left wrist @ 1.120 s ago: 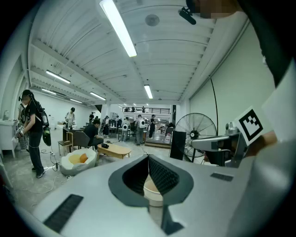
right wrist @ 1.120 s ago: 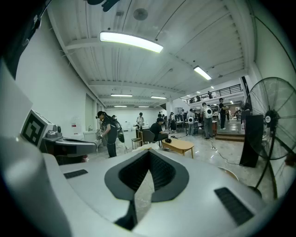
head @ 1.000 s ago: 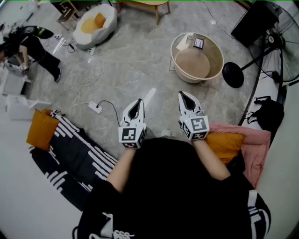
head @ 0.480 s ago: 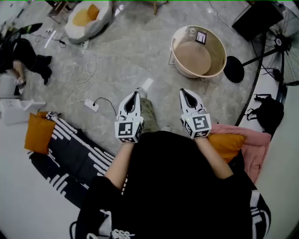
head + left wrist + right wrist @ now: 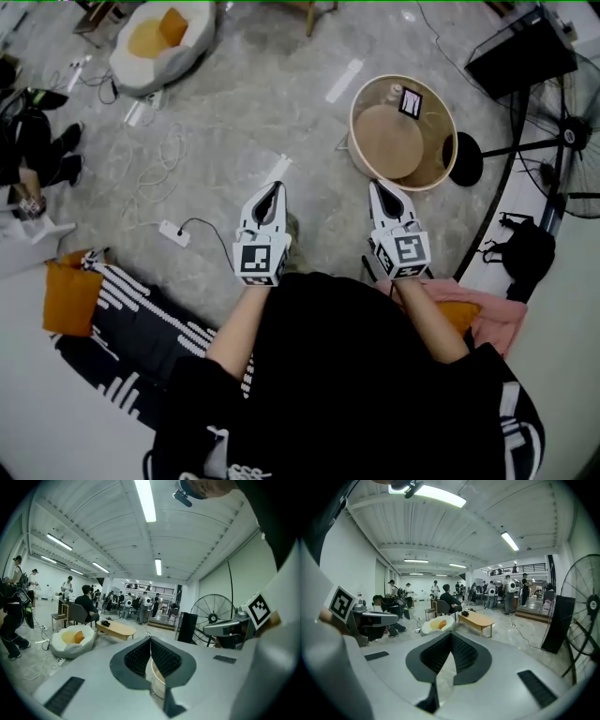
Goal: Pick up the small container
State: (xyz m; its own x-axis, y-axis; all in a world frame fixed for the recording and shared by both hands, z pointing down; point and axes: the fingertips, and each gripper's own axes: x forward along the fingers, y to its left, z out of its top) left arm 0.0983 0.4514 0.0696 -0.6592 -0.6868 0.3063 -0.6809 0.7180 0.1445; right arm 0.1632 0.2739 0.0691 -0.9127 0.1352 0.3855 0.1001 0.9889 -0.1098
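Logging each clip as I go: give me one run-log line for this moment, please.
left claw: shut, empty | right claw: shut, empty | tub: ahead of right claw, untouched | pickup: not yet done

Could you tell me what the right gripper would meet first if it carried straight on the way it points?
Nothing close: the right gripper points level across open floor, roughly between the beanbag and the low table. The tub seems to lie beneath that line.

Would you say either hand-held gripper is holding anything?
No, the left hand-held gripper and right hand-held gripper both show jaws shut on nothing.
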